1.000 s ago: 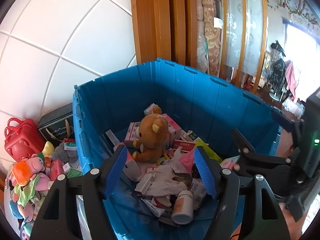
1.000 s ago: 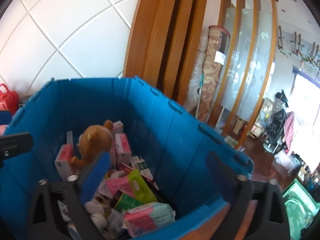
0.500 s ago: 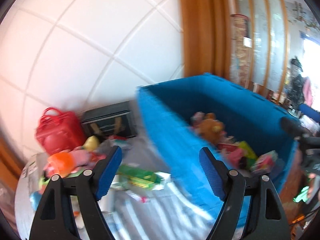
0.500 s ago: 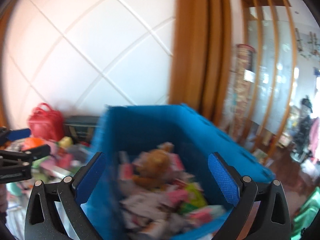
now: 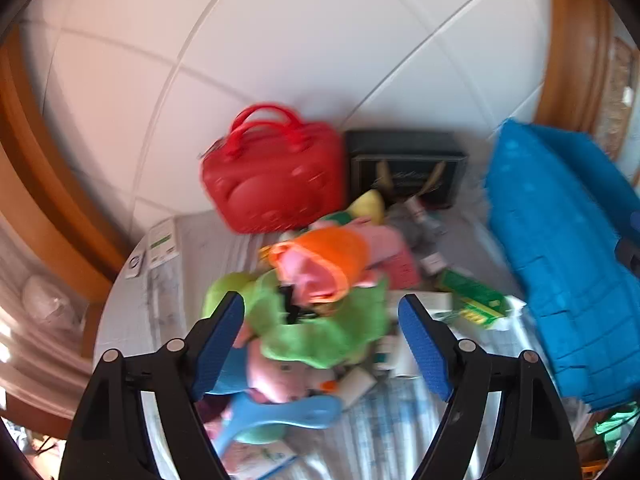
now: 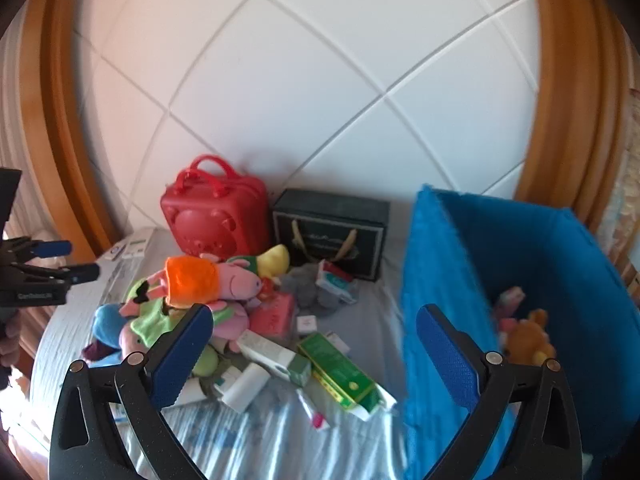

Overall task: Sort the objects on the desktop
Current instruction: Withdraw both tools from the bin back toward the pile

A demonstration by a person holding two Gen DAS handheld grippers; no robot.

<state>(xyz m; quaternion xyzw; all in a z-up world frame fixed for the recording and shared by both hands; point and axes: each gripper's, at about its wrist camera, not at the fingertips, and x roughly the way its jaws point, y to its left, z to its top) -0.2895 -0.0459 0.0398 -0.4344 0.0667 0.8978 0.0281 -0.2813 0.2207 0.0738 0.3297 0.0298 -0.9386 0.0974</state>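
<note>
Both tongs wide and empty: left tongs (image 5: 320, 344) over the toy pile (image 5: 320, 280) left of the blue bin (image 6: 520, 280), right tongs (image 6: 312, 354) over boxes (image 6: 336, 372) beside it.

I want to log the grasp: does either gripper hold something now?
No. The left gripper and the right gripper are both open, empty, above the toy pile.
</note>
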